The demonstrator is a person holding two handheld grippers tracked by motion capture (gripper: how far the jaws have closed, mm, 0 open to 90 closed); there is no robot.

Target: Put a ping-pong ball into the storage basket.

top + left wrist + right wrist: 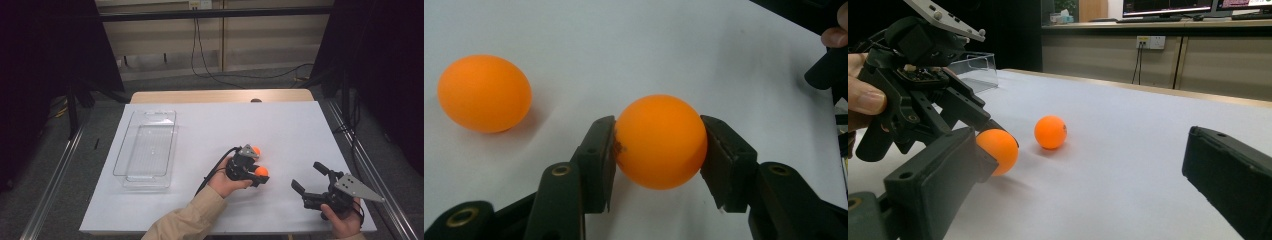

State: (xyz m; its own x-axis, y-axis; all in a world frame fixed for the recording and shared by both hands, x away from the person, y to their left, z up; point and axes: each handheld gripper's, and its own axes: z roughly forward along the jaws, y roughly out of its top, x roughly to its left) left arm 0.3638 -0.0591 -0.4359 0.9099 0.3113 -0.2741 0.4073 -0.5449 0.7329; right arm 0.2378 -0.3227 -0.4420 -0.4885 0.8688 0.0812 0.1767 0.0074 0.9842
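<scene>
Two black pads of the left gripper [659,142] squeeze the sides of a light, smooth orange ball [660,141] near the table's [300,130] middle, which may slip, while the right gripper [309,181] waits wide open.

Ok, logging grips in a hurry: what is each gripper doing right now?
Left gripper: shut on the nearer orange ball.
Right gripper: open, holding nothing.
</scene>
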